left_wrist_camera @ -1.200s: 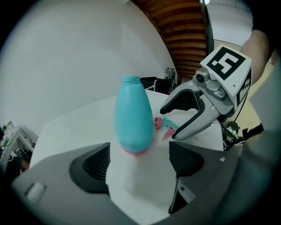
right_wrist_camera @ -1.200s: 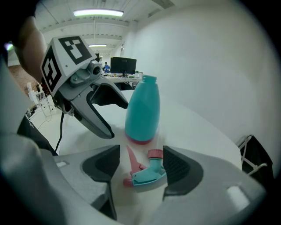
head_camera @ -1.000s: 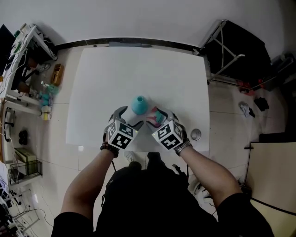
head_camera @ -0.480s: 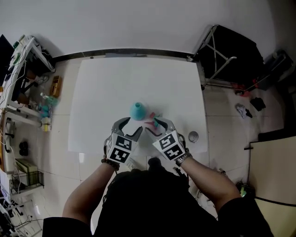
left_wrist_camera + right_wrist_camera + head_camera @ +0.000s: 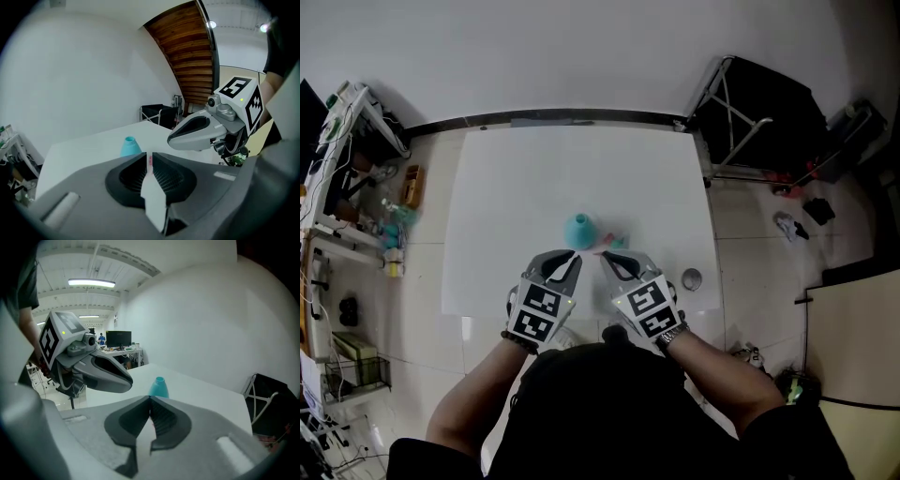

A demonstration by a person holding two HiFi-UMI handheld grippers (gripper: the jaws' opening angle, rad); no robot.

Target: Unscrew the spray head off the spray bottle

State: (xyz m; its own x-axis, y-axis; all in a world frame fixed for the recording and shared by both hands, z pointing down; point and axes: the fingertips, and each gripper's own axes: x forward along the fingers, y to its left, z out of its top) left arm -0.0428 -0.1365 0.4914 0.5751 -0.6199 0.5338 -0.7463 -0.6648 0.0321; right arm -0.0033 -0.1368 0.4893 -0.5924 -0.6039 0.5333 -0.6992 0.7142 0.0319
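My left tongs (image 5: 570, 262) and right tongs (image 5: 609, 261) hung side by side above the near edge of the bench (image 5: 516, 169), tips pointing away from me and downward. Both had just been closing, and each pair now stood together with nothing between its pads, the left showing only a hairline slit.

Just beyond the tips and a little below them, the spray bottle (image 5: 578, 230) stood upright on the bench, slightly toward the left tongs' side. Its neck was bare and open at the top, so I judged the unscrewing to be done already. Just beyond the right tongs, beside the bottle, lay a small pink and teal piece that I took for the spray head (image 5: 616, 241), though it was too small to make out clearly.

The bottle looked like small, smooth plastic, light and easy to tip. Its shoulder tapers into a cone that pads would probably slide off, so I would clamp it low on the straight body, and gently, since thin walls give. The head seemed stiff, light and awkwardly shaped; its round collar looked like the surest hold.
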